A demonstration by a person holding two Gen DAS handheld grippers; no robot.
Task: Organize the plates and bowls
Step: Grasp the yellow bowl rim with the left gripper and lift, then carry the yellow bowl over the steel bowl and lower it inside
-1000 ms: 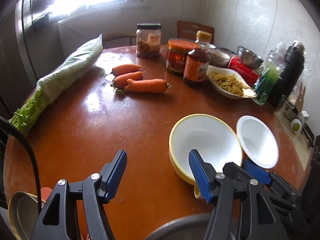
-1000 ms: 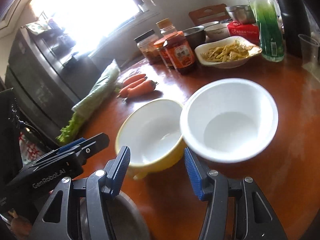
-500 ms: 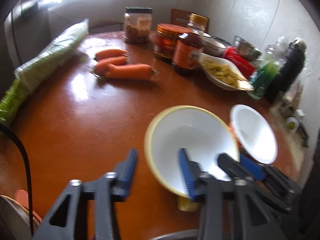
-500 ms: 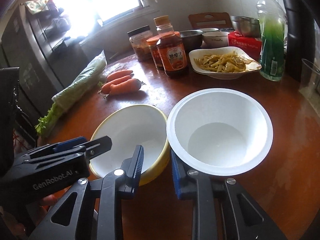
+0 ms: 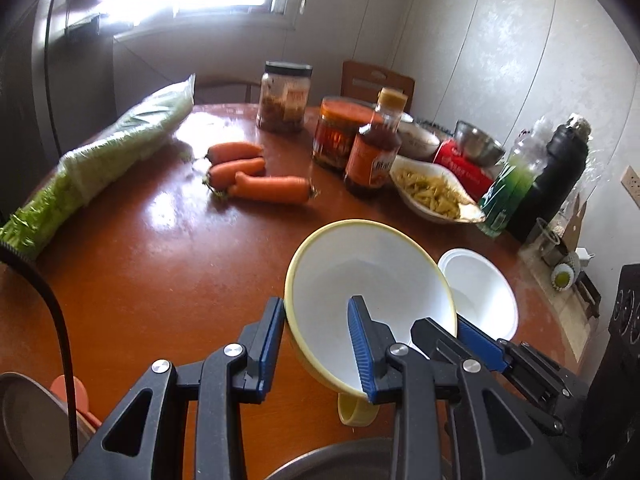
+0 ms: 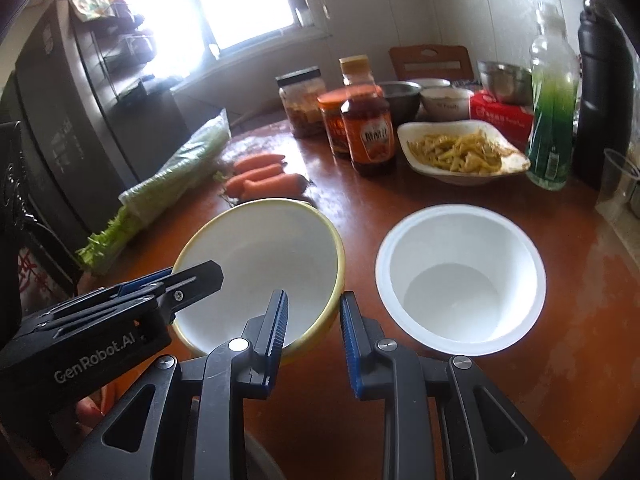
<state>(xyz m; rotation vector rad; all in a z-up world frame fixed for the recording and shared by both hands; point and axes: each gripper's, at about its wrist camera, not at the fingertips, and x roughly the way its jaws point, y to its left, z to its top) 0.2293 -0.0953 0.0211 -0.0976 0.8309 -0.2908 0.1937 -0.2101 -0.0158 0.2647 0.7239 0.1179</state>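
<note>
A yellow bowl [image 5: 360, 276] with a white inside hangs tilted just above the brown table [image 5: 160, 280]. My left gripper [image 5: 316, 304] is shut on its near-left wall, one finger outside and one inside. My right gripper [image 6: 314, 296] is shut on its right wall [image 6: 336, 264] in the same way. Each gripper shows in the other's view: the right gripper [image 5: 476, 336] at the bowl's right rim, the left gripper [image 6: 192, 276] at its left rim. A white bowl [image 6: 460, 276] stands upright on the table to the right, a small gap from the yellow one.
Behind the bowls lie three carrots [image 5: 256, 176] and bagged greens [image 5: 108, 160]. Jars, a sauce bottle [image 6: 370, 128], a dish of food [image 6: 460, 152], metal bowls, a red box, a green bottle [image 6: 552, 120] and a black flask line the back. A metal bowl [image 5: 340, 460] sits under the grippers.
Both grippers were open beside the yellow bowl and have closed on its walls. The bowl, which touched the white bowl on the table, is now tilted, raised and apart from it.
</note>
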